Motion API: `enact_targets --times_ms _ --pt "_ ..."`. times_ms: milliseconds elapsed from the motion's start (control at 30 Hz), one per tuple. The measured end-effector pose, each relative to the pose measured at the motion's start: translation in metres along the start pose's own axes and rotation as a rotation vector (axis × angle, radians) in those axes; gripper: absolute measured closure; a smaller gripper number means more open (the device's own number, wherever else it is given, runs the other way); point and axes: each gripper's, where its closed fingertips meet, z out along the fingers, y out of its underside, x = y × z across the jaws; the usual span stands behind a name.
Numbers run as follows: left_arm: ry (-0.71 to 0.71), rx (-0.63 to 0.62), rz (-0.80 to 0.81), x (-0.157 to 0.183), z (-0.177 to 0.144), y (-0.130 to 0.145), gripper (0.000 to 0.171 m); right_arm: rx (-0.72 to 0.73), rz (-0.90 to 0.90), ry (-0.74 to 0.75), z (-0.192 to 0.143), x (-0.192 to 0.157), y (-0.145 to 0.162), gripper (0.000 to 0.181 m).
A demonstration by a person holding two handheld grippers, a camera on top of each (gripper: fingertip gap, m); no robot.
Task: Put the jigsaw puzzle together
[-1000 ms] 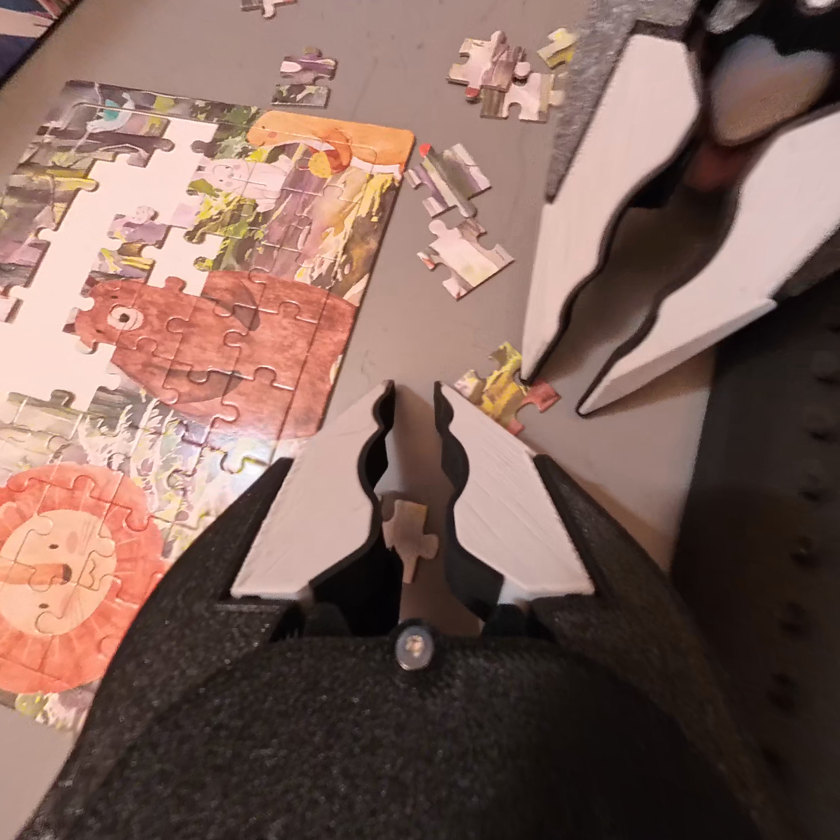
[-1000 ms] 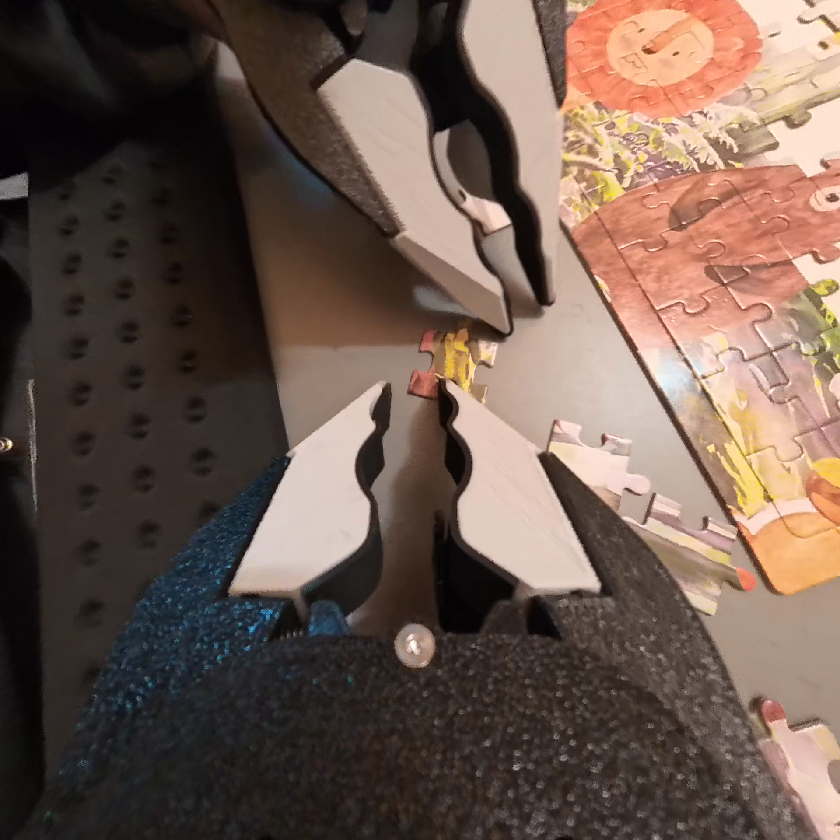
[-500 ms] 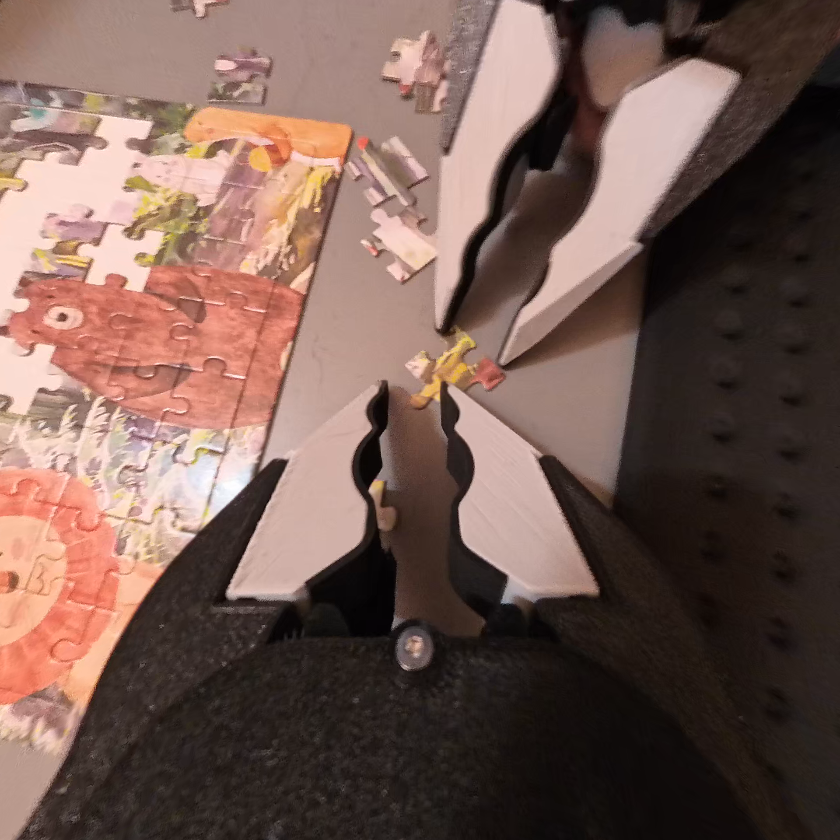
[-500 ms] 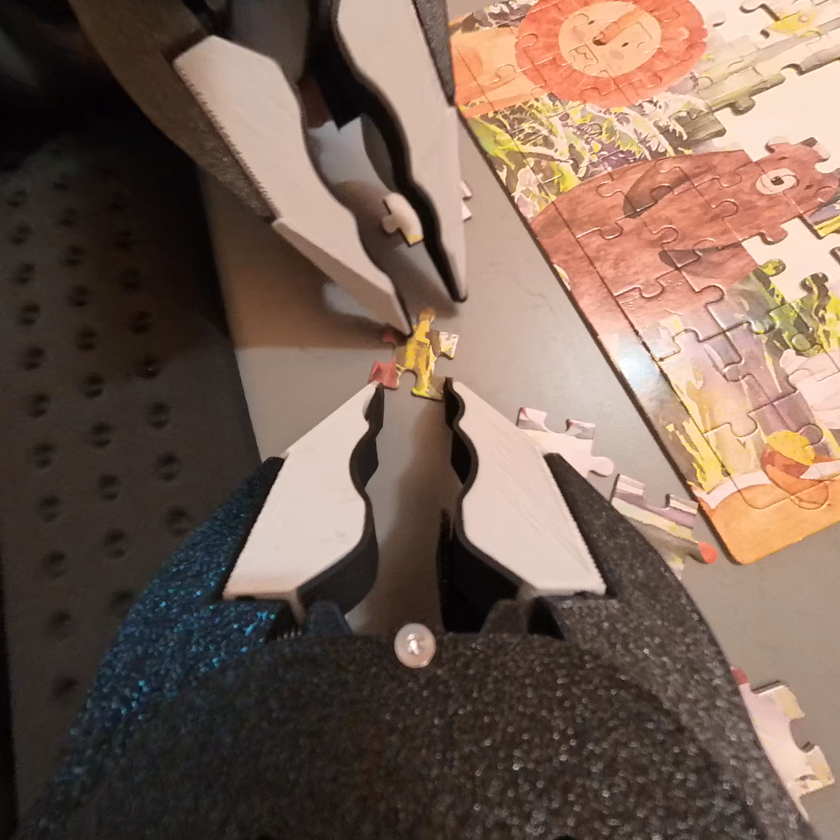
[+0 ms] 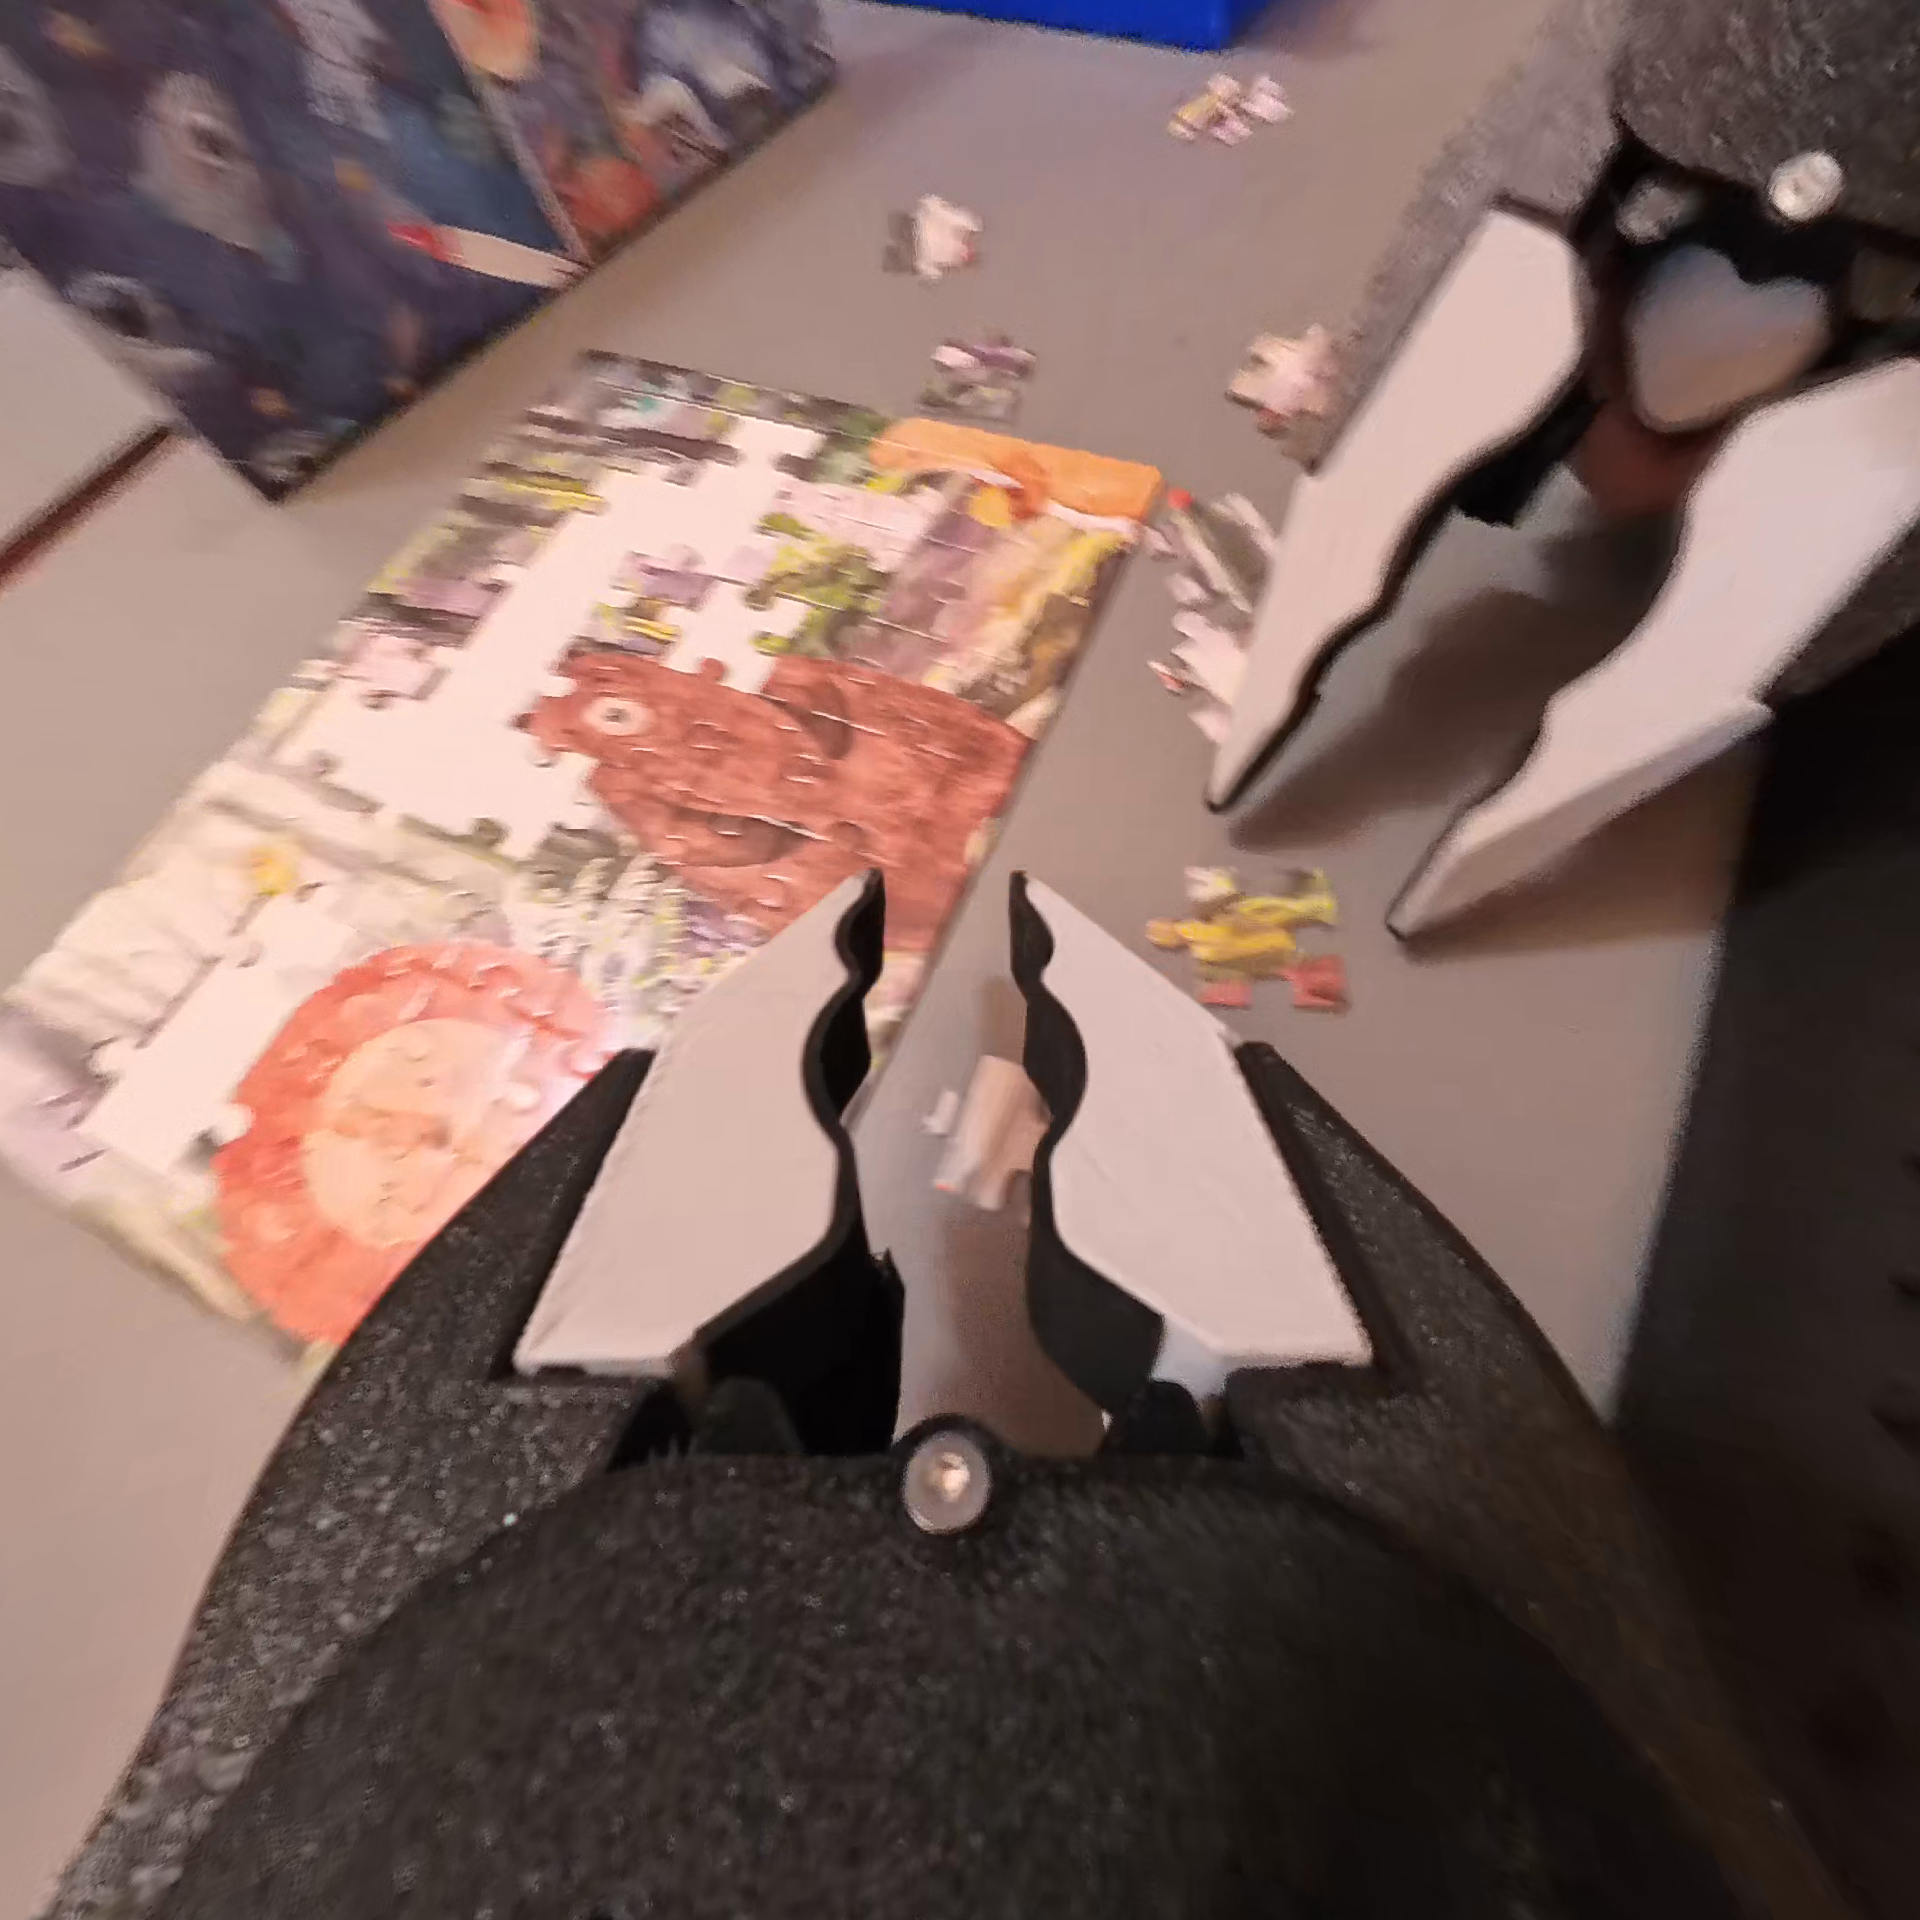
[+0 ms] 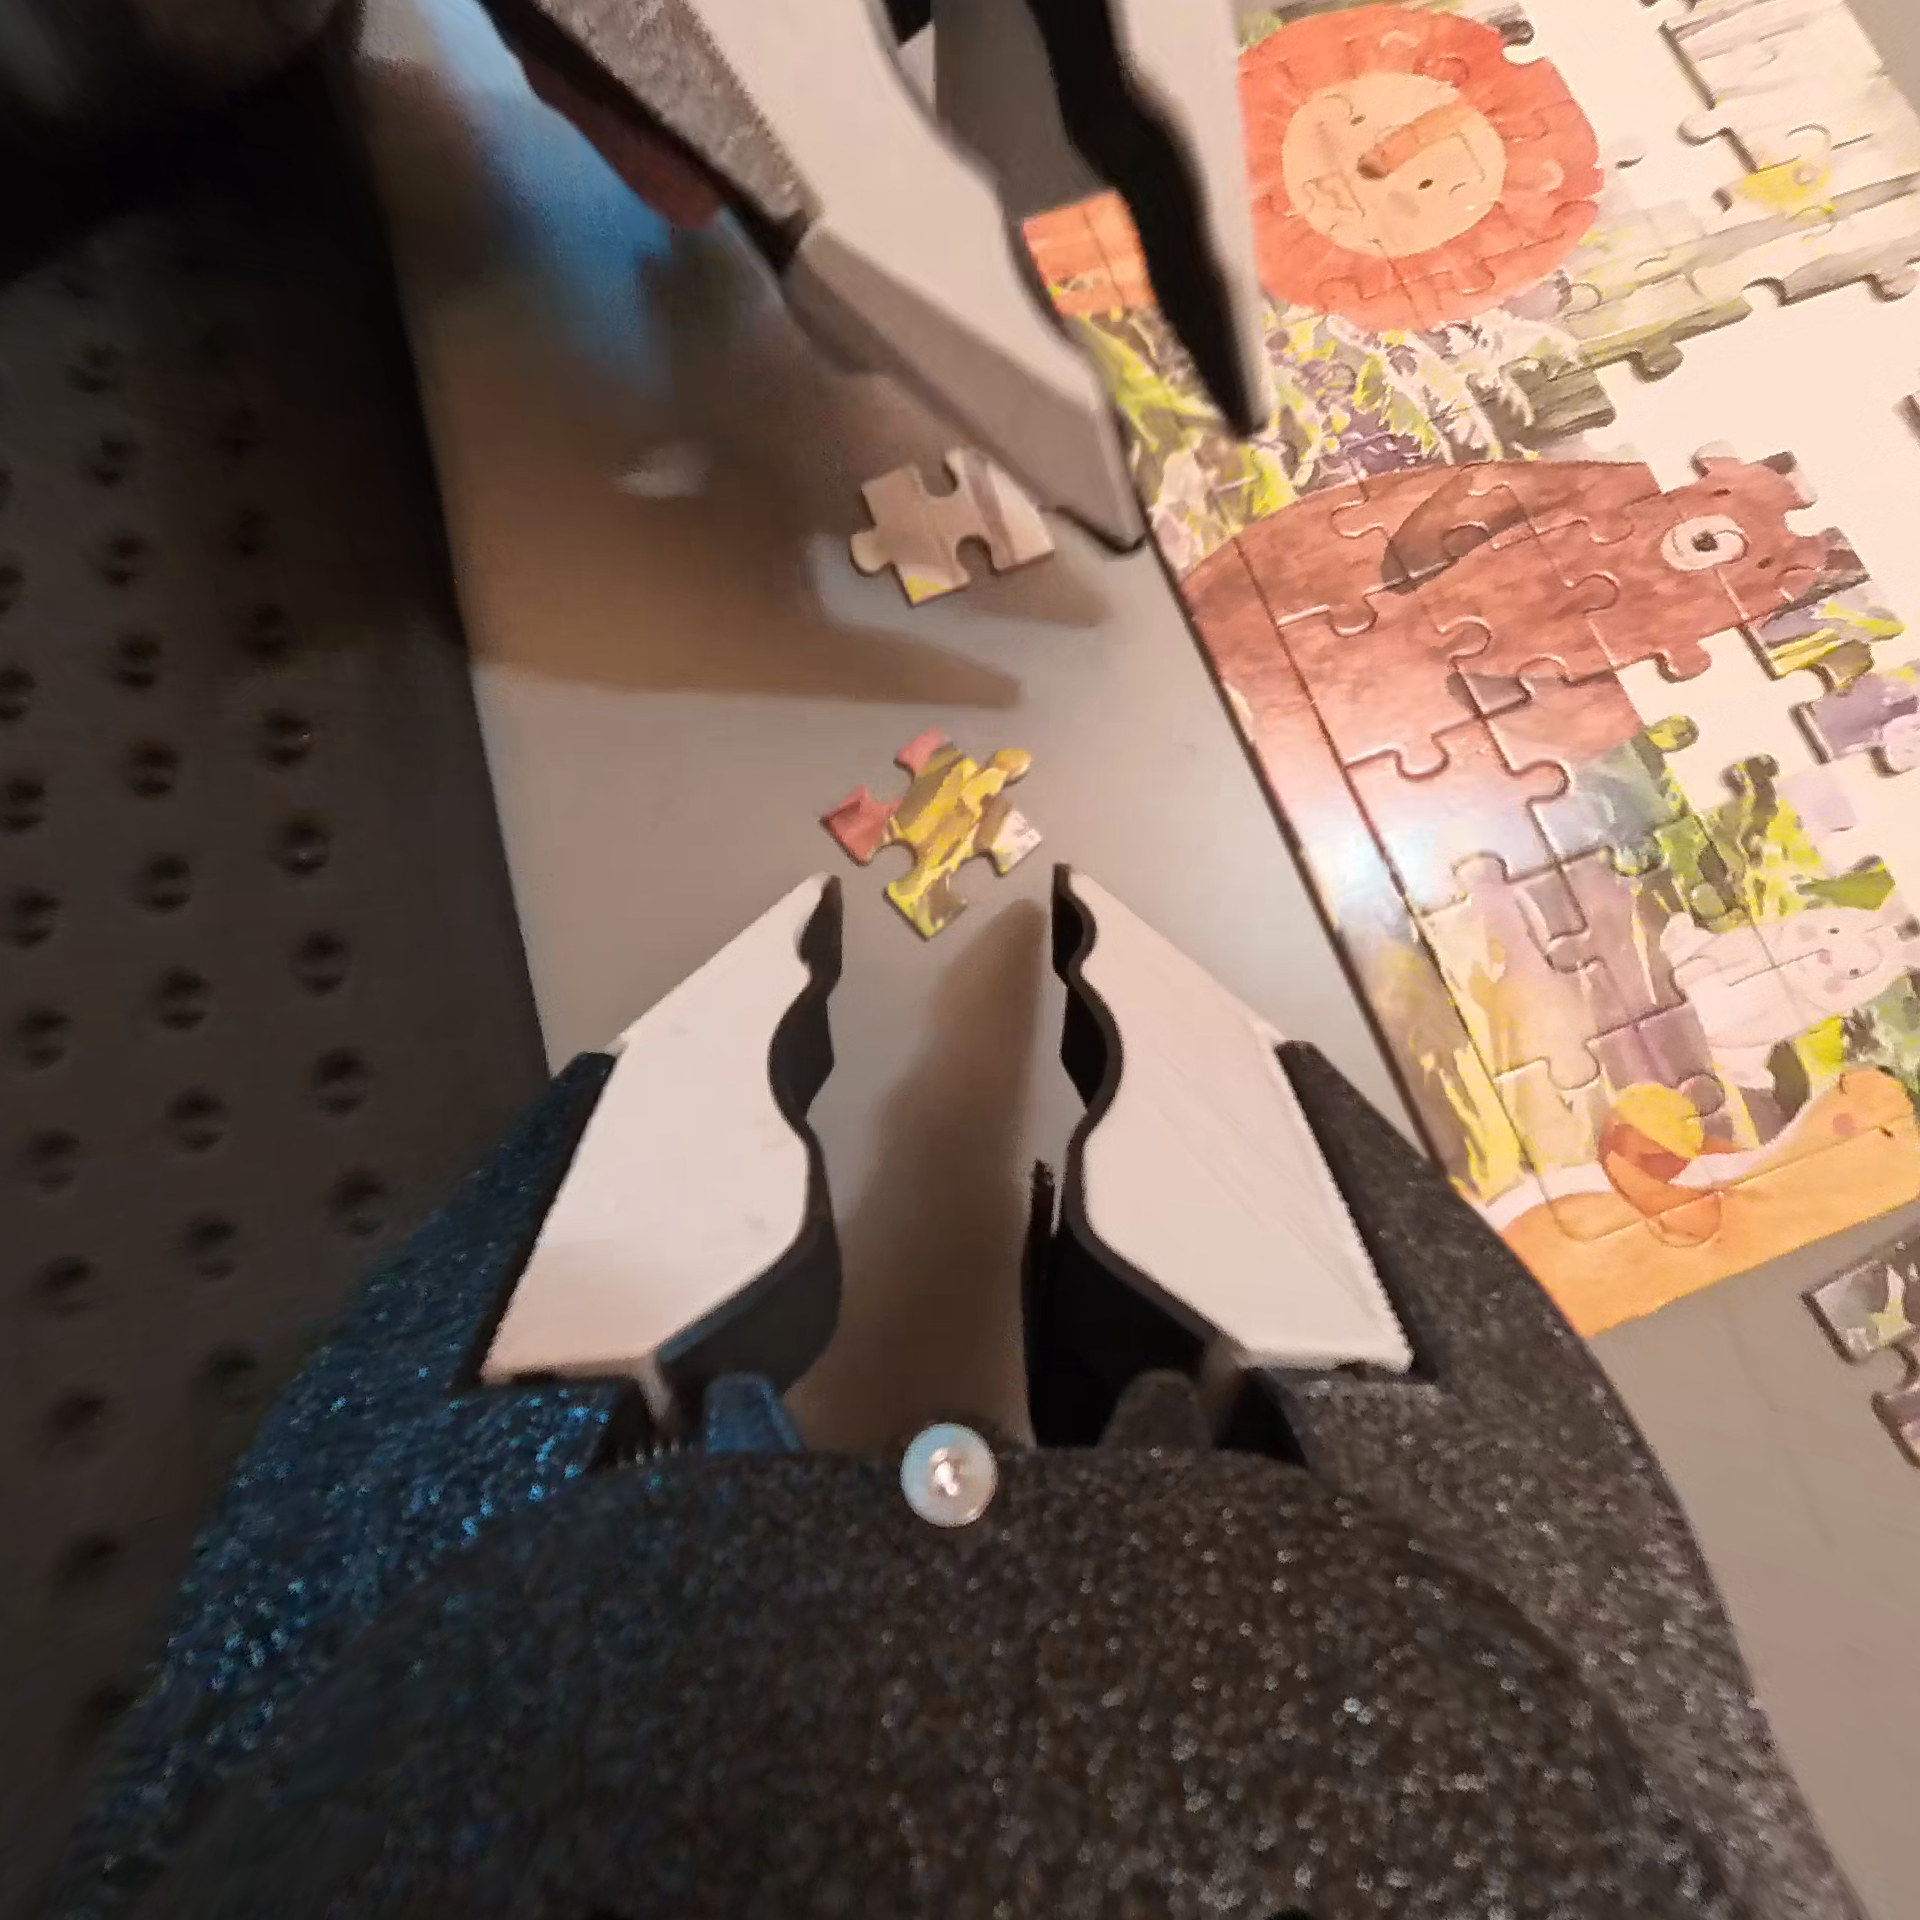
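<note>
The jigsaw puzzle (image 6: pixel 1558 644) lies partly built on the grey tabletop (image 6: pixel 1195 790), white gaps open in its middle. A yellow-green loose piece (image 6: pixel 940 826) sits just off its brown-bear edge, right ahead of the right gripper (image 6: pixel 940 888), whose fingers stand apart and empty. A second piece (image 6: pixel 940 525) lies face-down just beyond it, beneath the left gripper (image 5: pixel 945 894), also parted, holding nothing. This looks like the pick-up step: next, the right gripper should drop, straddle the yellow-green piece and pinch its edges.
</note>
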Motion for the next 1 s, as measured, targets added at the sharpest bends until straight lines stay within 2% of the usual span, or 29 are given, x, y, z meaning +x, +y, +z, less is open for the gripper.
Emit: enact_targets --times_ms 133,333,533,633,900,933,967,1000 --pt "-0.189 0.074 -0.085 -0.043 -0.012 -0.008 0.149 0.018 -0.013 -0.031 0.01 -0.001 -0.008 0.131" --pt "-0.299 0.041 -0.075 -0.066 -0.016 0.005 0.152 0.031 -0.033 -0.012 0.017 -0.004 -0.006 0.131" --pt "-0.276 0.049 -0.062 -0.059 -0.014 0.002 0.153 0.042 0.0 -0.032 0.017 -0.003 -0.005 0.133" --pt "-0.272 0.041 -0.051 -0.056 -0.013 0.002 0.153 0.051 0.017 -0.03 0.016 0.001 -0.005 0.141" --pt "-0.274 0.048 -0.055 -0.057 -0.014 0.002 0.154 0.029 -0.015 -0.037 0.016 0.003 -0.006 0.146" --pt "-0.277 0.04 -0.06 -0.058 -0.013 0.003 0.154 0.031 -0.021 -0.036 0.015 0.003 -0.007 0.15" --pt "-0.282 0.035 -0.061 -0.059 -0.013 0.004 0.154 0.036 -0.036 -0.034 0.014 0.003 -0.008 0.18" --pt "-0.284 0.035 -0.061 -0.06 -0.013 0.005 0.154 0.041 -0.048 -0.006 0.012 0.007 -0.01 0.181"
